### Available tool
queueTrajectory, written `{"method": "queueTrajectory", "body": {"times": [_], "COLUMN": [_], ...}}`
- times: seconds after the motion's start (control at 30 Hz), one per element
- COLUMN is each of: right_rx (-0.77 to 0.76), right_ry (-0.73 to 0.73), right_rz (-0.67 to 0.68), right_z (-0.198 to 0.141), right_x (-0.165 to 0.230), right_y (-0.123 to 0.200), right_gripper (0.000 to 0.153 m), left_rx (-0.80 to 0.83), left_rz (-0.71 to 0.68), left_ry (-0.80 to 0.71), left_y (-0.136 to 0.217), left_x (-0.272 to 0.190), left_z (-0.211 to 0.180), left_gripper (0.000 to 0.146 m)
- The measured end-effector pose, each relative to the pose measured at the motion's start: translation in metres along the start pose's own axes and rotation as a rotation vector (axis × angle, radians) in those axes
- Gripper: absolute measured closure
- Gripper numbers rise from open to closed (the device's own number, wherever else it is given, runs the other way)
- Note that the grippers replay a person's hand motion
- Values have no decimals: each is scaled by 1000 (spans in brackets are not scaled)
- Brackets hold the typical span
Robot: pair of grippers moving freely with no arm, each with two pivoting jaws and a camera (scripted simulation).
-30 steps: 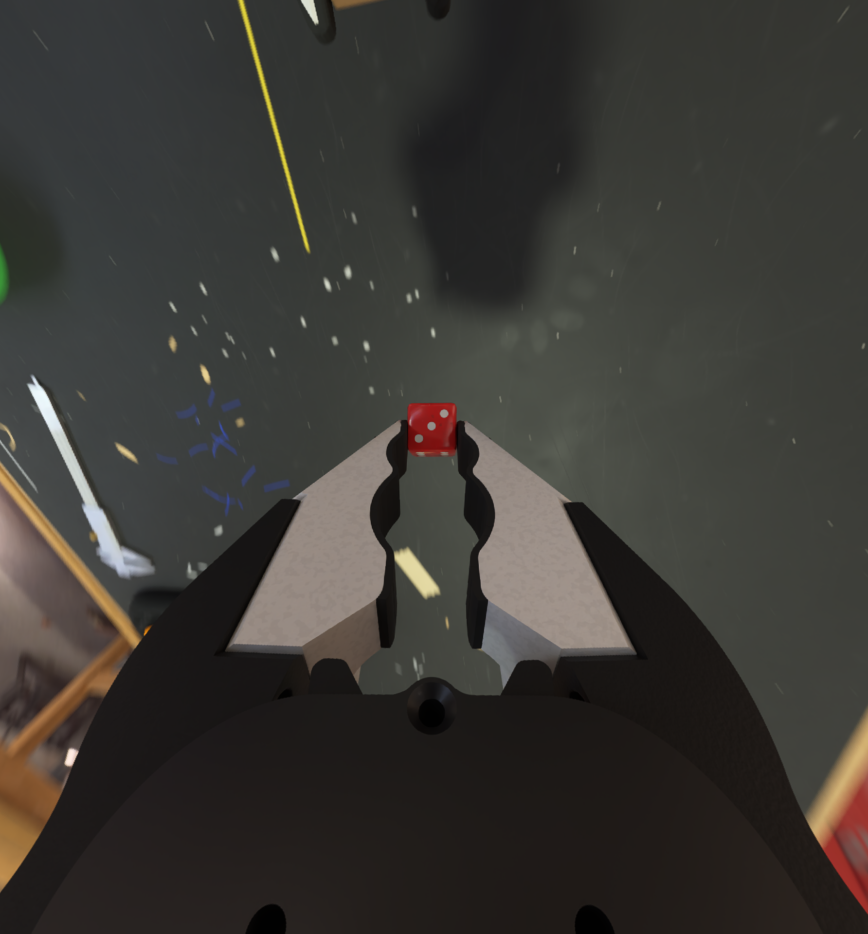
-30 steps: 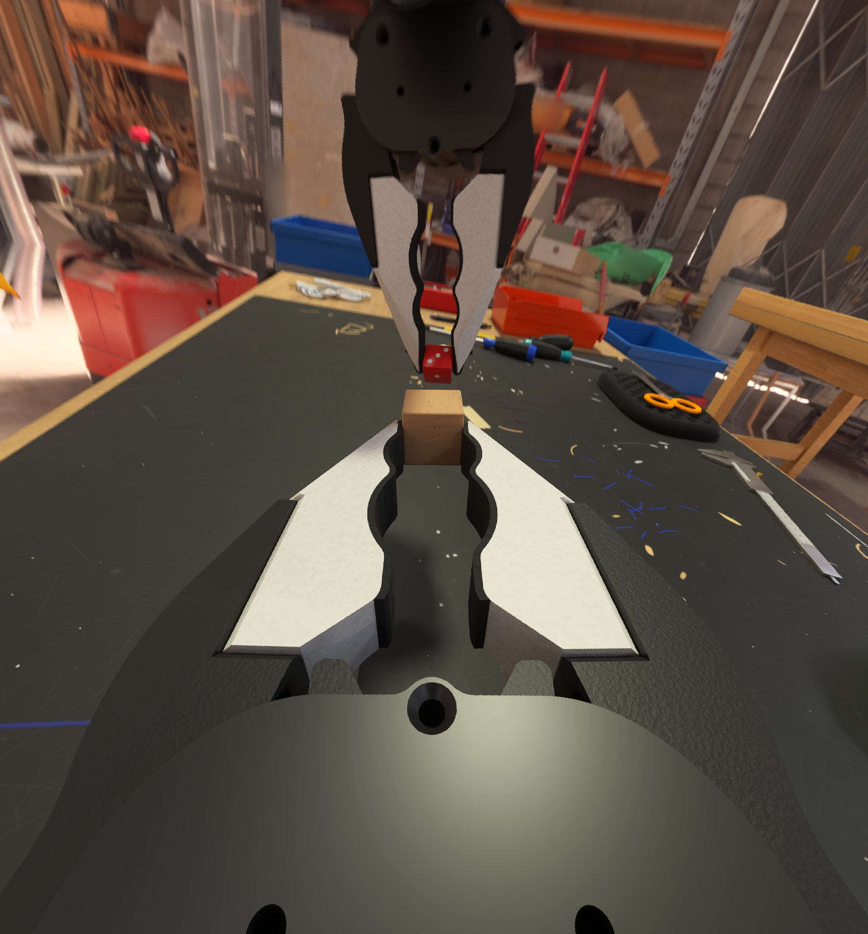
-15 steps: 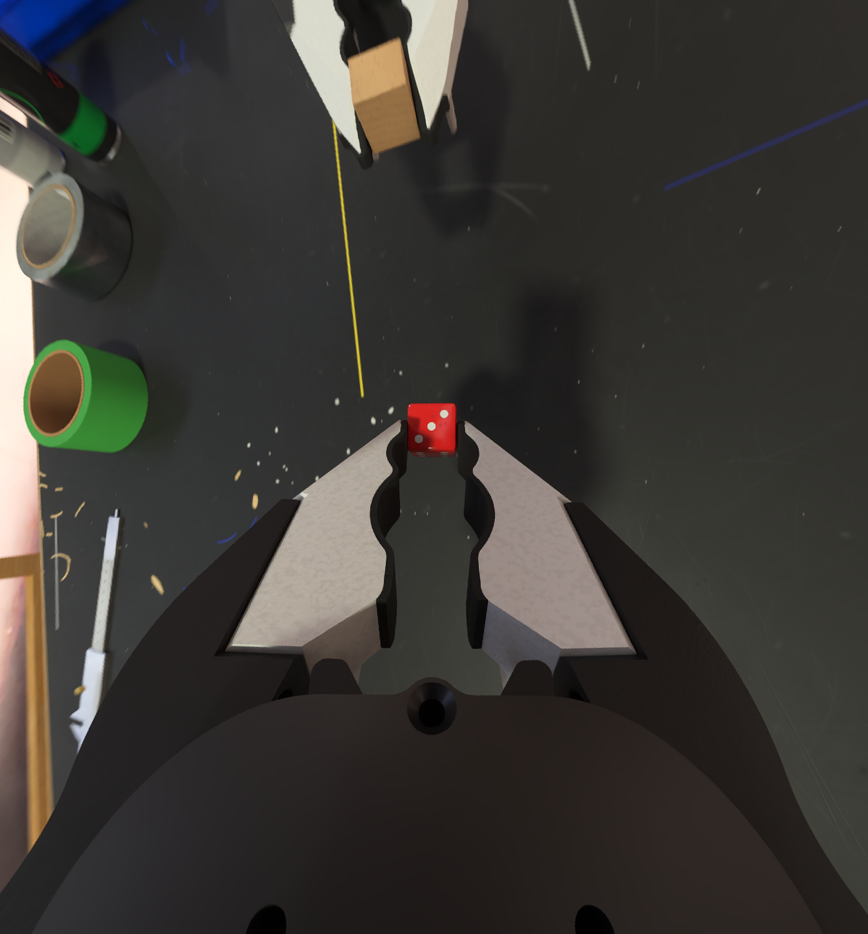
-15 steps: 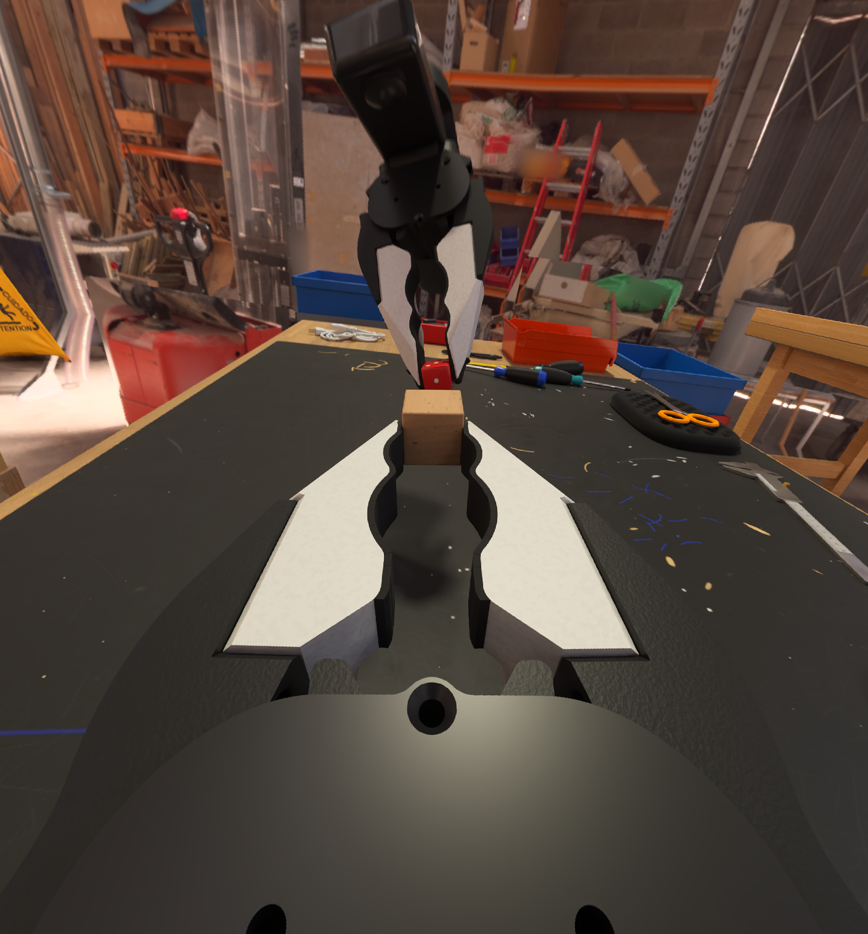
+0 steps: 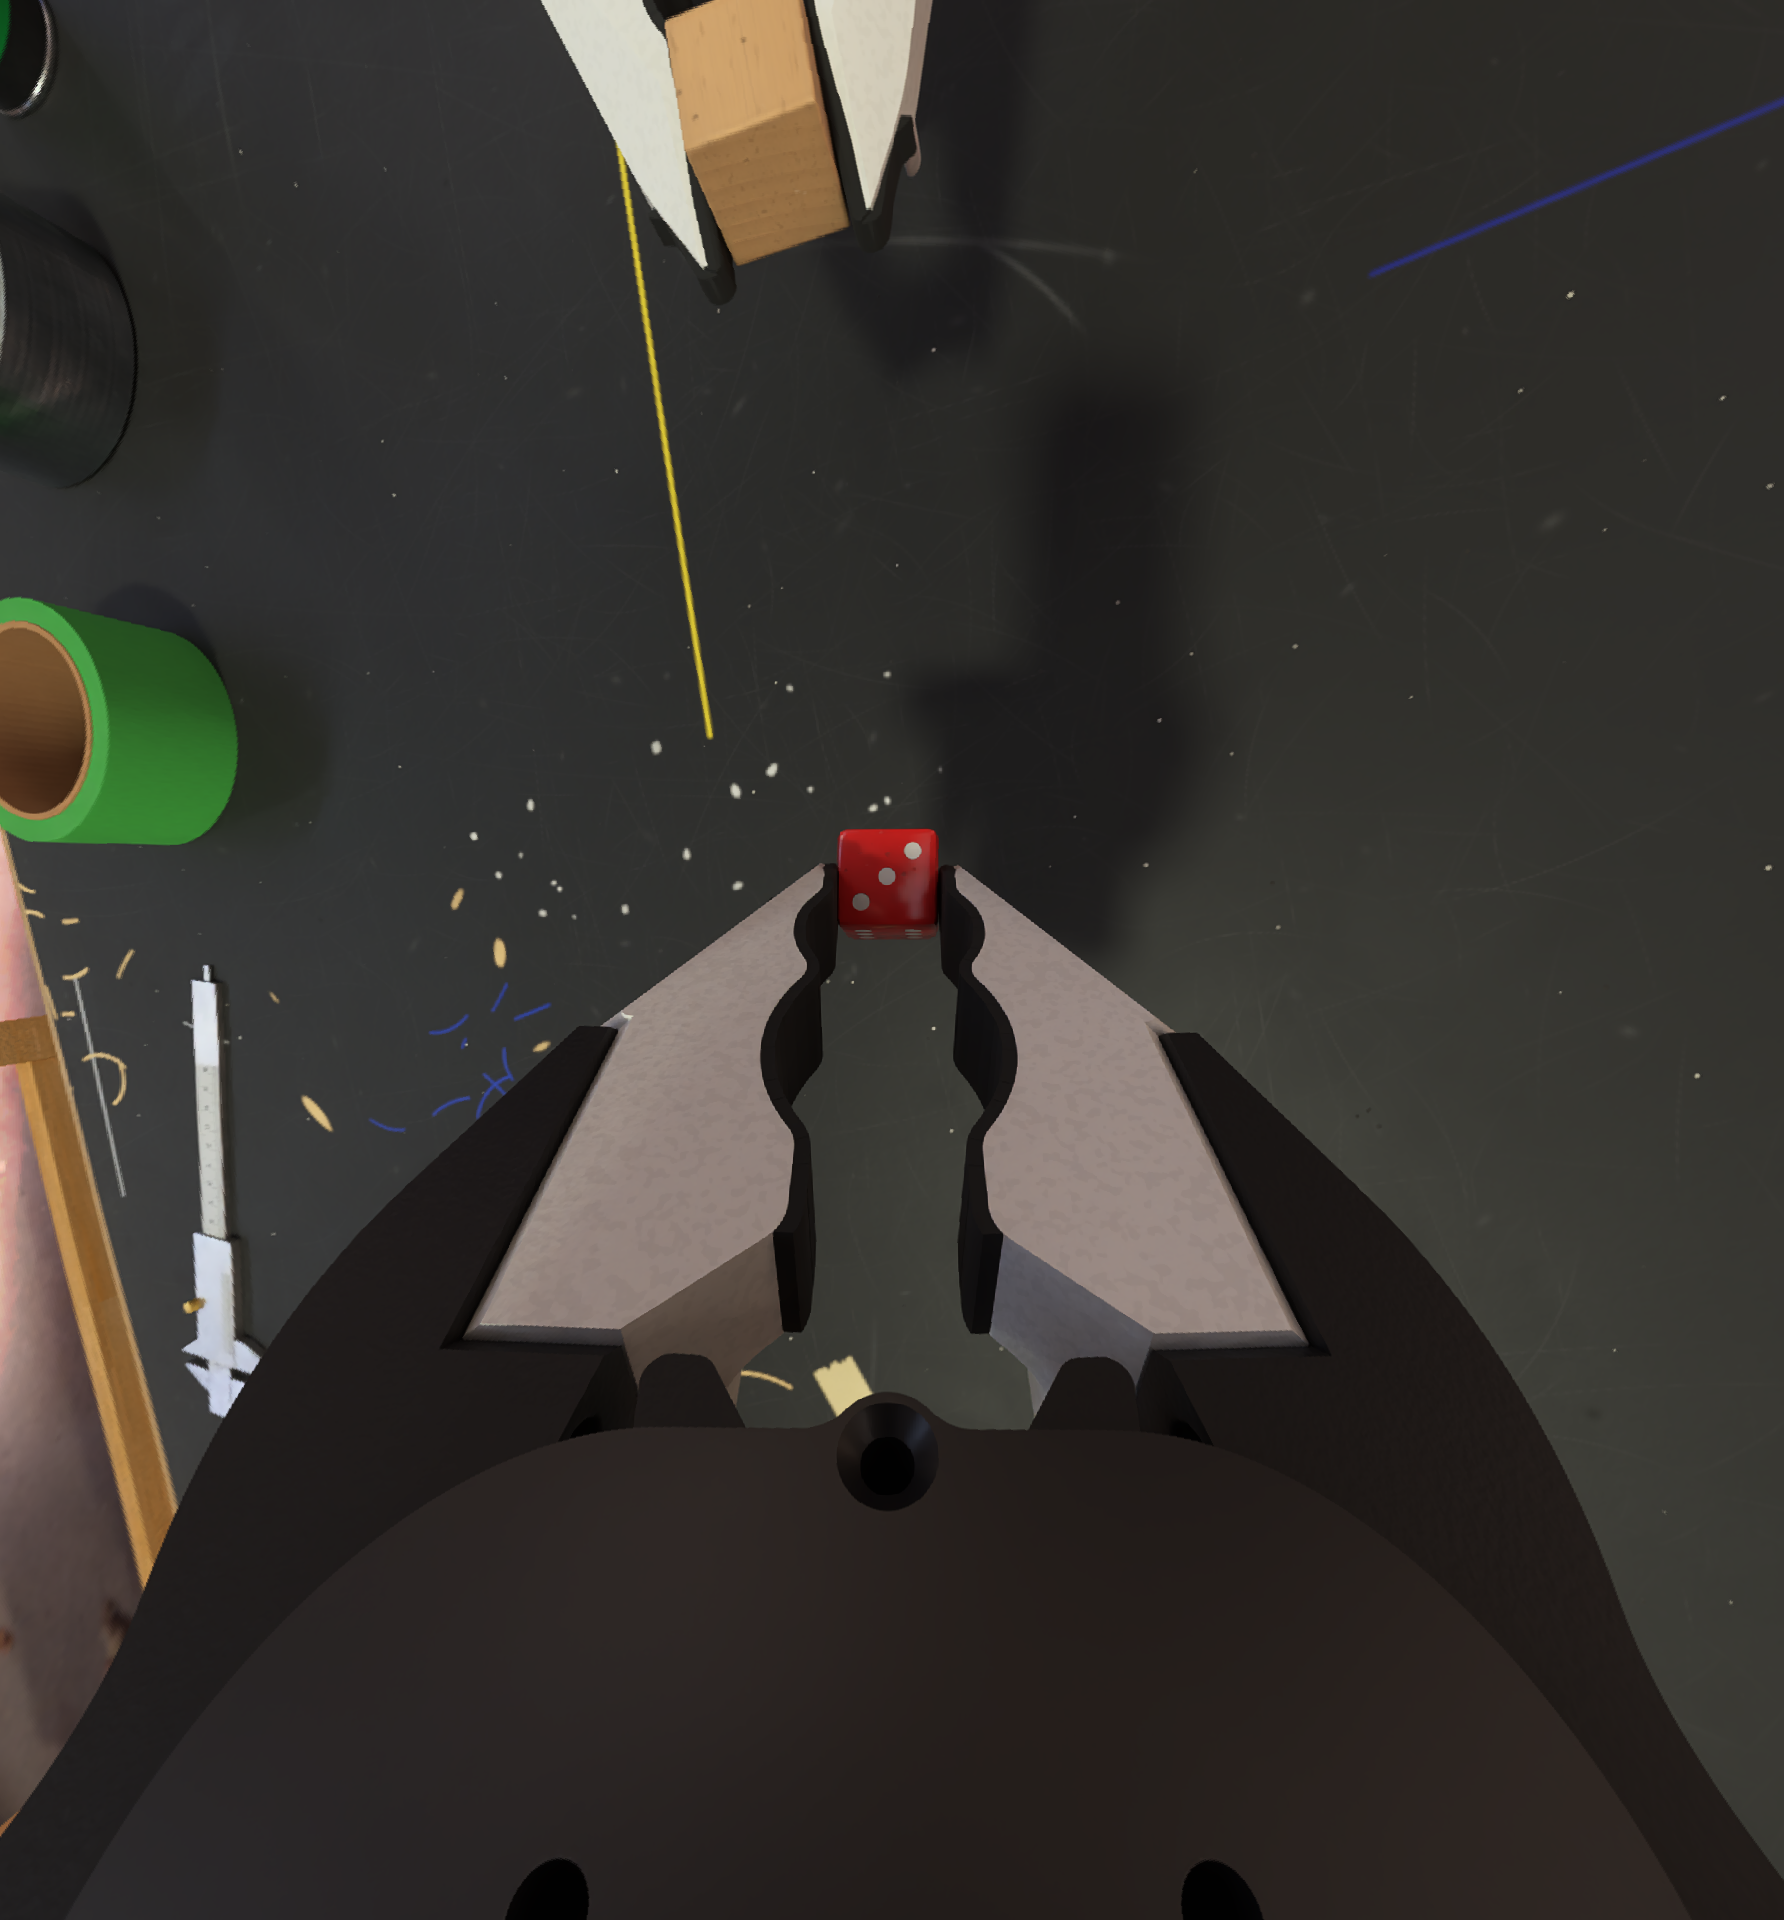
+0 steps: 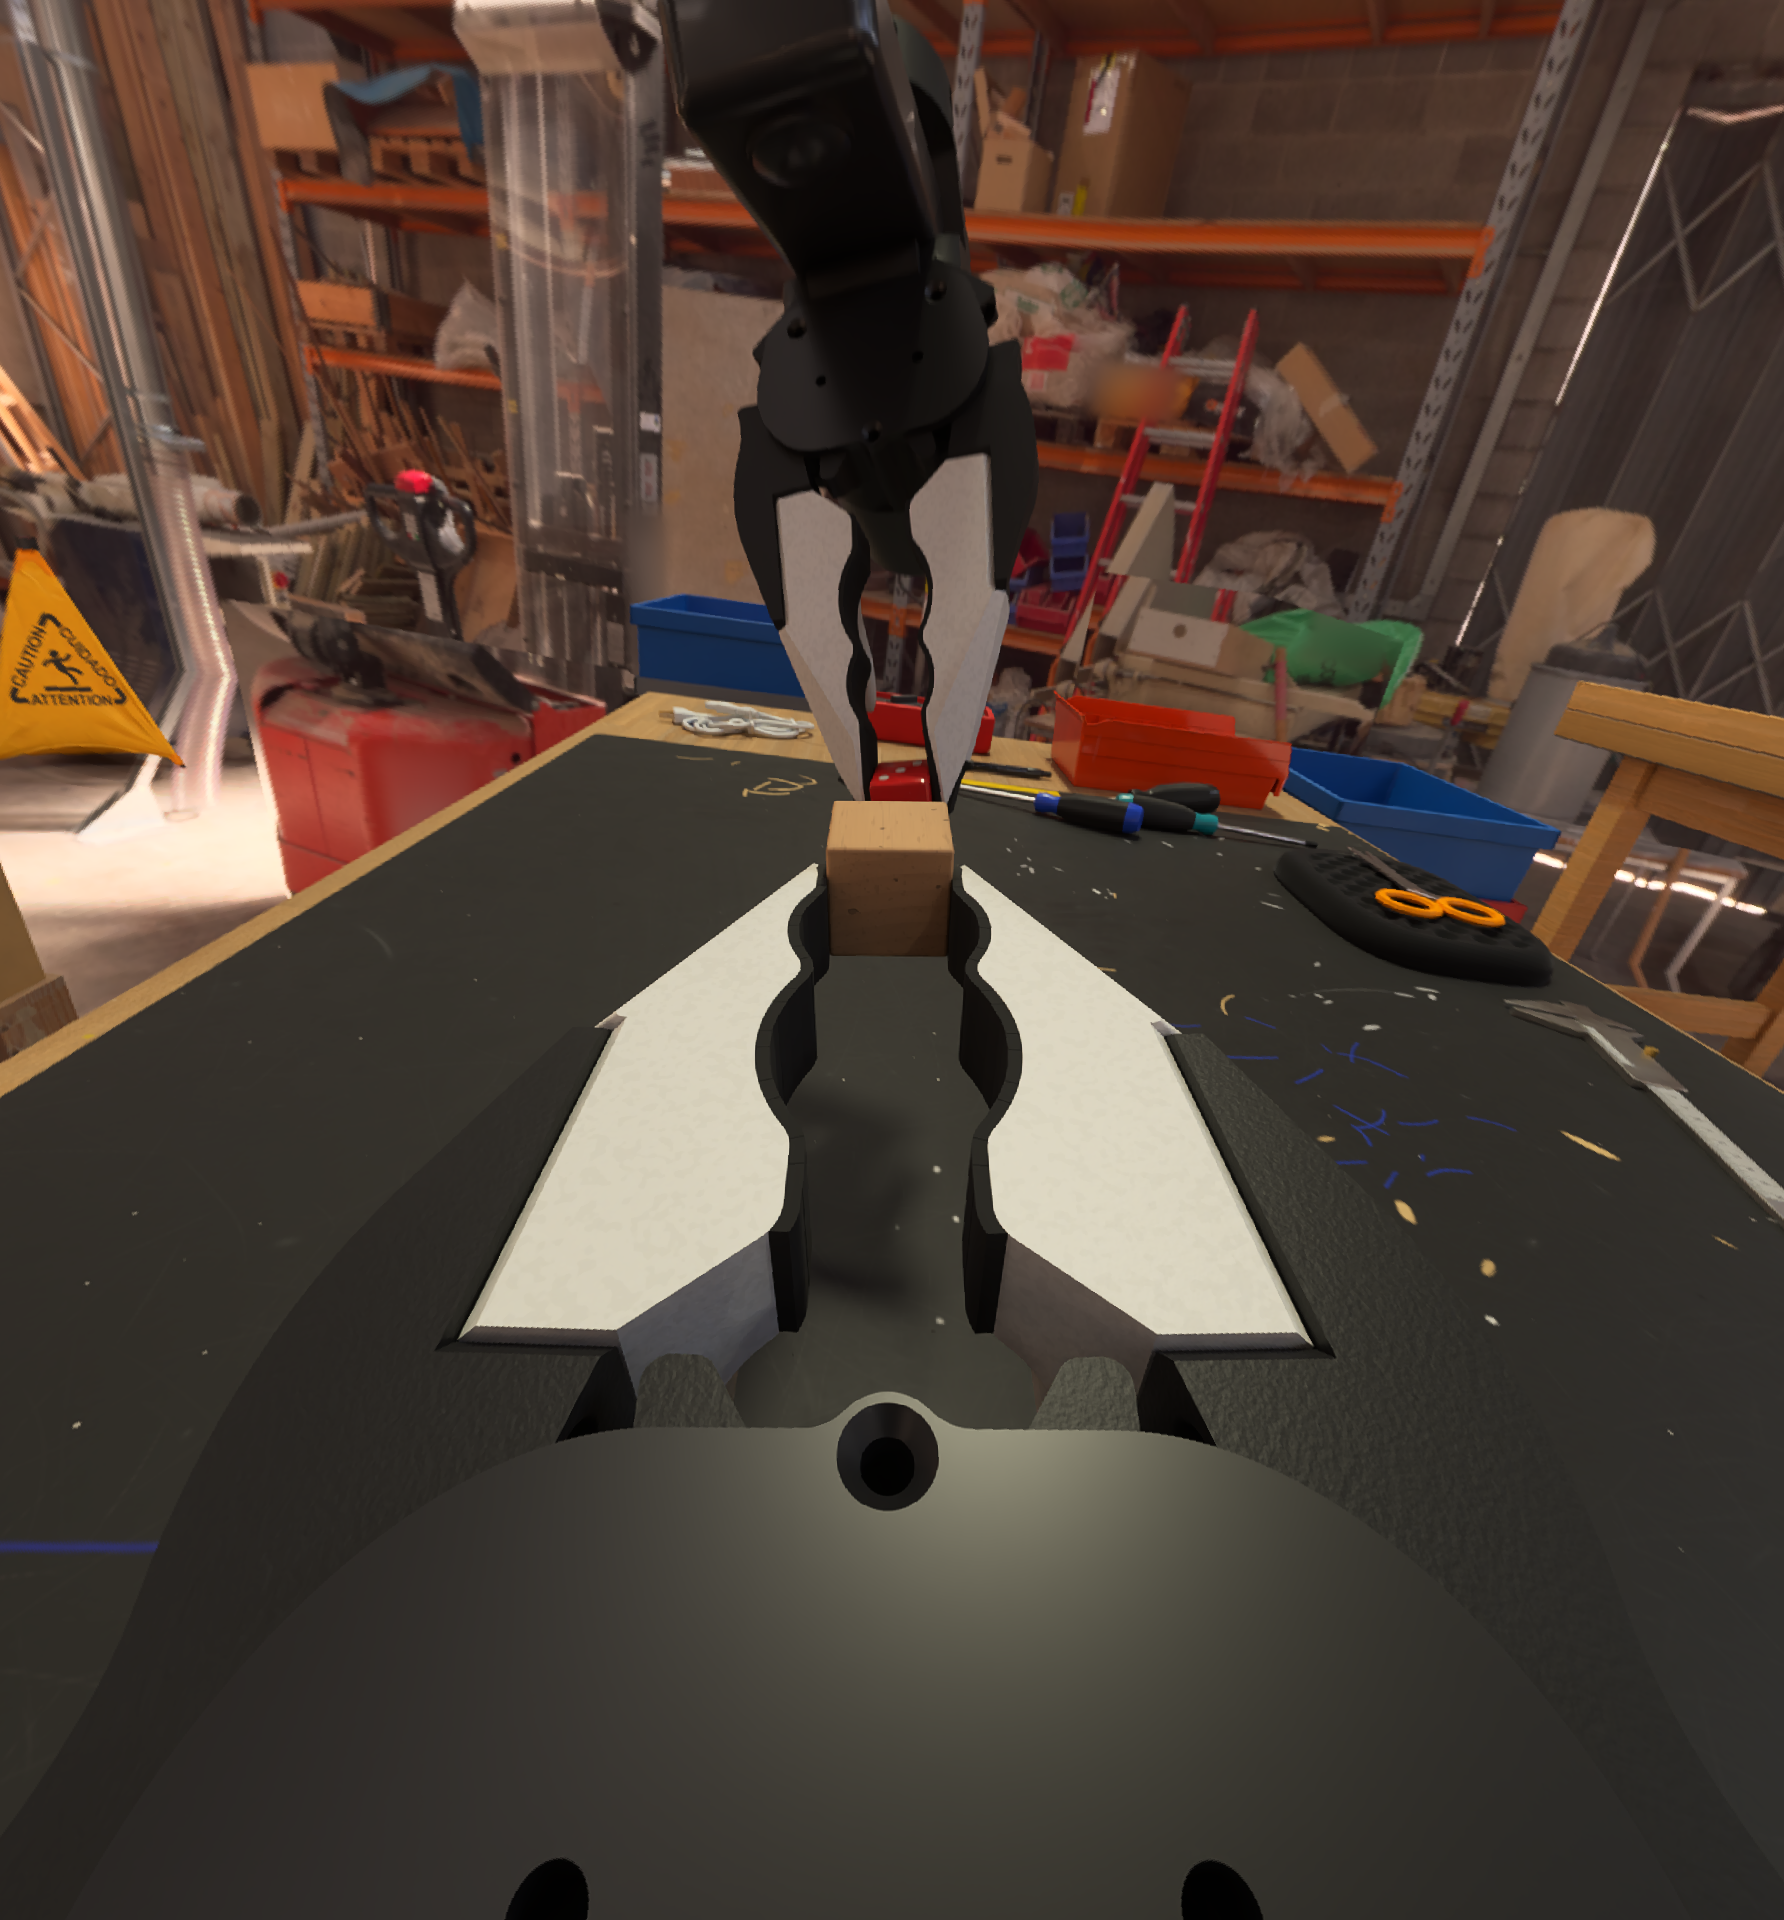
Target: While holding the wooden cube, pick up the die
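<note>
Die (image 5: 887,878) square between claw tips

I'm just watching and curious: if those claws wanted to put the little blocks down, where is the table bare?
Bare dark worktop lies right of the yellow line, beyond the red die. The left edge is crowded: green tape roll, grey tape roll, caliper. In the right wrist view, screwdrivers and scissors fill the far right.

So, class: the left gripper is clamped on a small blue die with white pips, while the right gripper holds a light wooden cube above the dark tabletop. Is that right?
Not quite: the small die is red, not blue, as the left wrist view shows. The rest stands: the left gripper is clamped on it, and the right gripper holds the light wooden cube above the dark tabletop.
</note>
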State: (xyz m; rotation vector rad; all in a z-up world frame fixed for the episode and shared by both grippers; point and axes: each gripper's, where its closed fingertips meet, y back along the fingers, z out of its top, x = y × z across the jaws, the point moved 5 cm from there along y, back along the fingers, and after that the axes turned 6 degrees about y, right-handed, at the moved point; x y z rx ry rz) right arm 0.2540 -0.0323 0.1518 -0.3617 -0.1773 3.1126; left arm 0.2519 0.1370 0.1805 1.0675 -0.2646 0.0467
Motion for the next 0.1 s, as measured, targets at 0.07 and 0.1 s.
{"method": "queueTrajectory", "body": {"times": [0.07, 0.1], "right_rx": [-16, -22], "right_ry": [-6, -10], "right_rz": [10, 13], "right_z": [1, 1], "right_x": [1, 0], "right_y": [-2, -3], "right_gripper": [131, 131], "left_rx": [-9, -10], "left_rz": [-5, -6], "left_ry": [5, 9], "left_y": [-1, -2], "left_x": [-2, -2], "left_z": [-3, -4], "left_gripper": [127, 127]}}
